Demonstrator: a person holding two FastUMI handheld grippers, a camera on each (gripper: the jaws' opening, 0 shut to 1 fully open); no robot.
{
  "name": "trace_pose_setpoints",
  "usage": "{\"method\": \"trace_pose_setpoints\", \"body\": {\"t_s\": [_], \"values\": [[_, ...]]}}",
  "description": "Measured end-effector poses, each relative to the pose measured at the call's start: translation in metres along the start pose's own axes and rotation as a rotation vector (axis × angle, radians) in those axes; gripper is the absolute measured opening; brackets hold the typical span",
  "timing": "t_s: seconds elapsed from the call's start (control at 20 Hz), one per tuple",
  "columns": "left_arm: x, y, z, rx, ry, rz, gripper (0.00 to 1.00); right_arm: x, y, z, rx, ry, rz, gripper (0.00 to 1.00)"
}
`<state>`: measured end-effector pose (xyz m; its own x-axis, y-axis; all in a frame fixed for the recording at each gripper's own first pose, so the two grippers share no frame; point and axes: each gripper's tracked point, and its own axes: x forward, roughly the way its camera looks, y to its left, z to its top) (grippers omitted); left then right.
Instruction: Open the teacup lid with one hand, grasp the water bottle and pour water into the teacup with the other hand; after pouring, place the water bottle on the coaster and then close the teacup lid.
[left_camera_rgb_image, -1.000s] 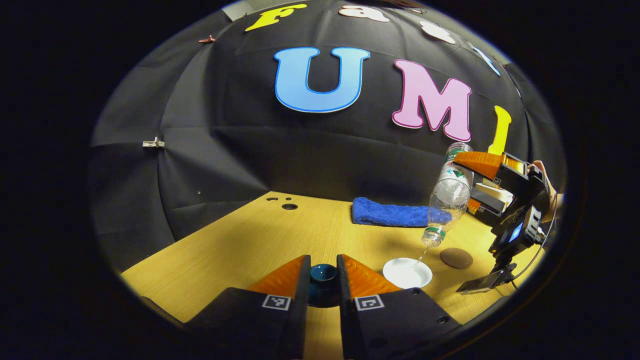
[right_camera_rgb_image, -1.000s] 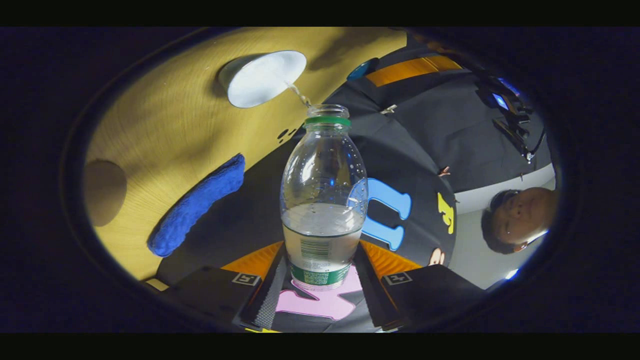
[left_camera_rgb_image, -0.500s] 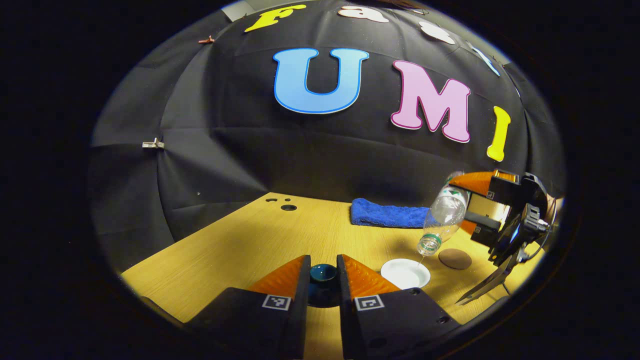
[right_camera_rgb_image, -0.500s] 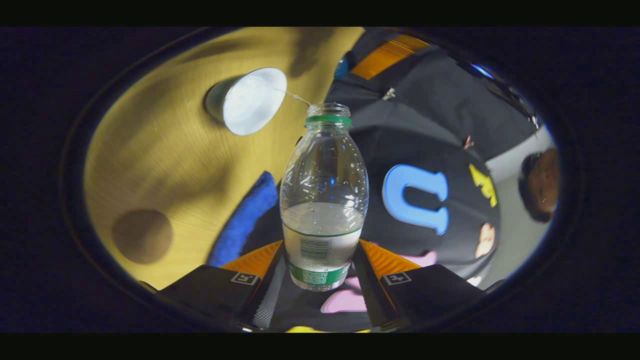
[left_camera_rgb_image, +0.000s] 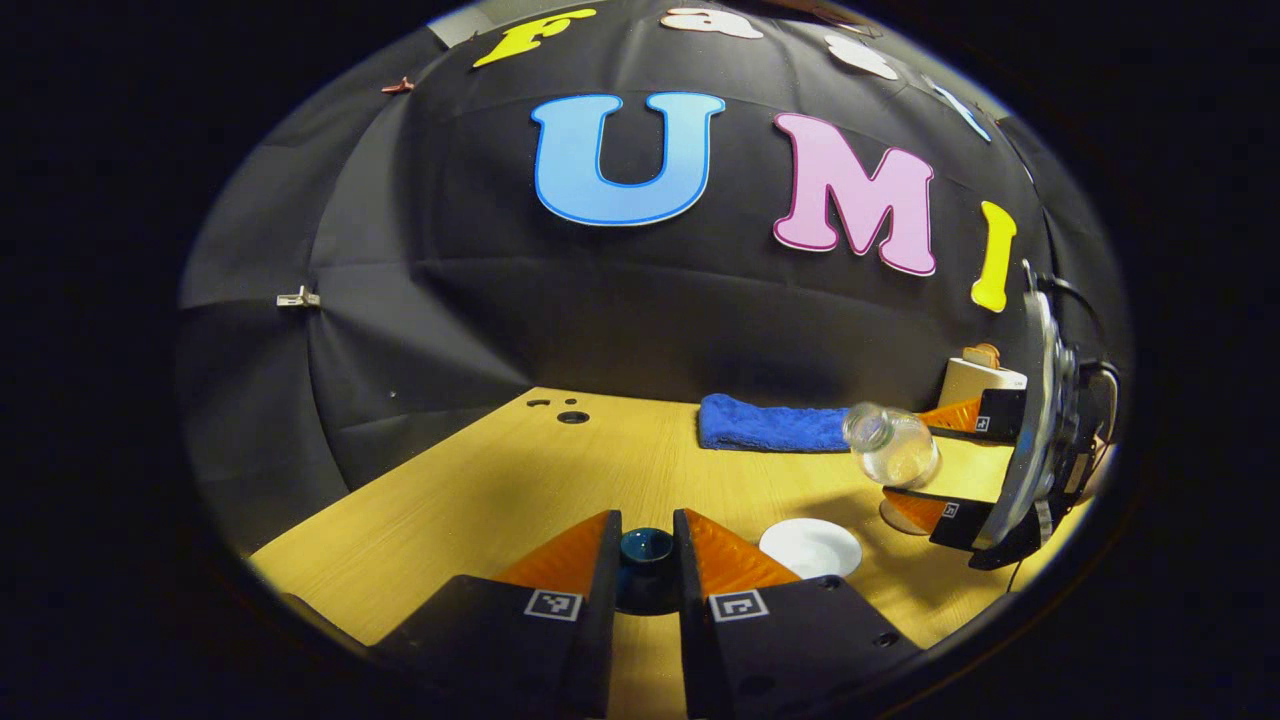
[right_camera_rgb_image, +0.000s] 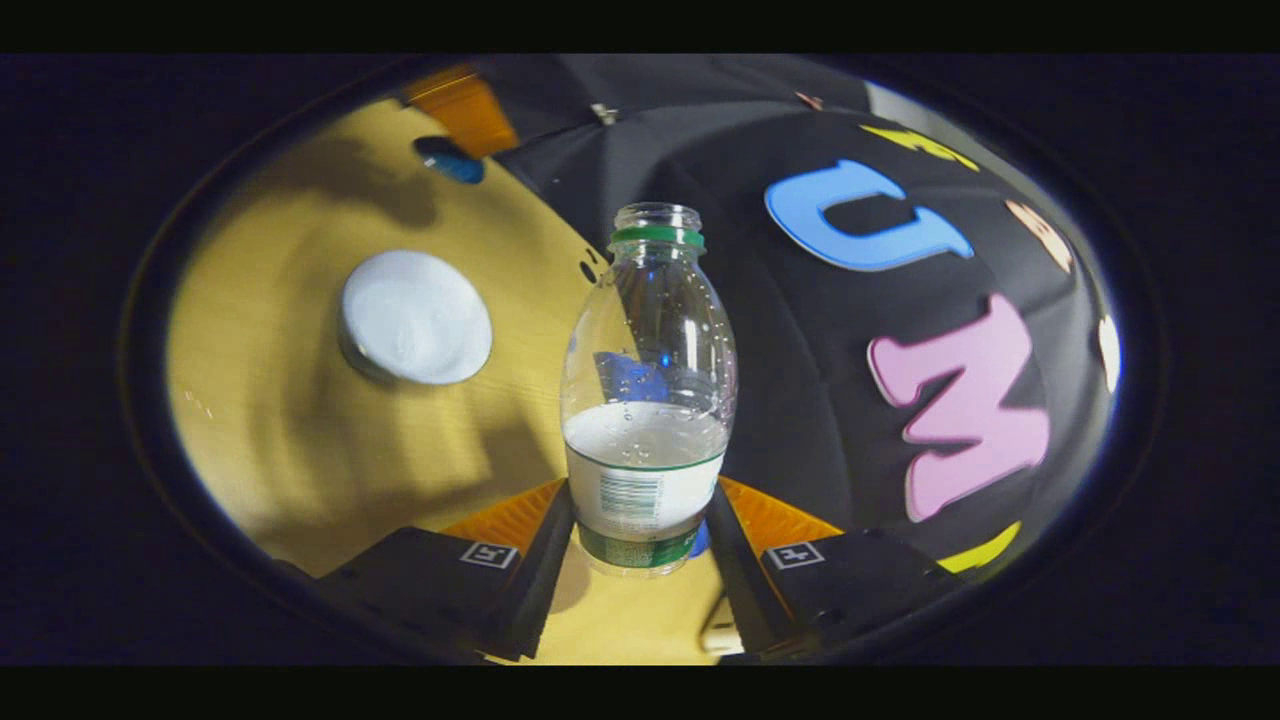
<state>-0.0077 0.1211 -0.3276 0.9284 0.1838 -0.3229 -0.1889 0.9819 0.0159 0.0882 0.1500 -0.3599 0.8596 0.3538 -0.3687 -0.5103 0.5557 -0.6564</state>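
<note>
Where cloth backs, wooden table

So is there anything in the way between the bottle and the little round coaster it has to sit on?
Nothing visible blocks it. In the left gripper view, the right tongs hold the water bottle in the air right above the coaster. The teacup stands off to the side, the blue cloth farther back.

Left gripper clamps dark teacup lid; white teacup stands just beside it, bottle beyond.
</note>
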Motion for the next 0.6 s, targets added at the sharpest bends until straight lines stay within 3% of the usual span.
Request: {"method": "trace_pose_setpoints", "body": {"t_s": [0.2, 0.35, 0.5, 0.6], "values": [[0.004, -0.011, 0.001, 0.002, 0.003, -0.013, 0.32, 0.003, 0.001, 0.001, 0.418, 0.014, 0.027, 0.75], [0.005, -0.020, 0.003, 0.005, 0.003, -0.027, 0.32, 0.001, -0.001, 0.018, 0.729, -0.063, 0.060, 0.75], [0.007, -0.030, 0.004, 0.003, 0.000, -0.037, 0.32, 0.005, -0.003, 0.015, 0.898, -0.116, 0.047, 0.75], [0.008, -0.037, 0.004, 0.006, -0.001, -0.045, 0.32, 0.005, -0.003, 0.016, 0.923, -0.114, 0.022, 0.75]]}}
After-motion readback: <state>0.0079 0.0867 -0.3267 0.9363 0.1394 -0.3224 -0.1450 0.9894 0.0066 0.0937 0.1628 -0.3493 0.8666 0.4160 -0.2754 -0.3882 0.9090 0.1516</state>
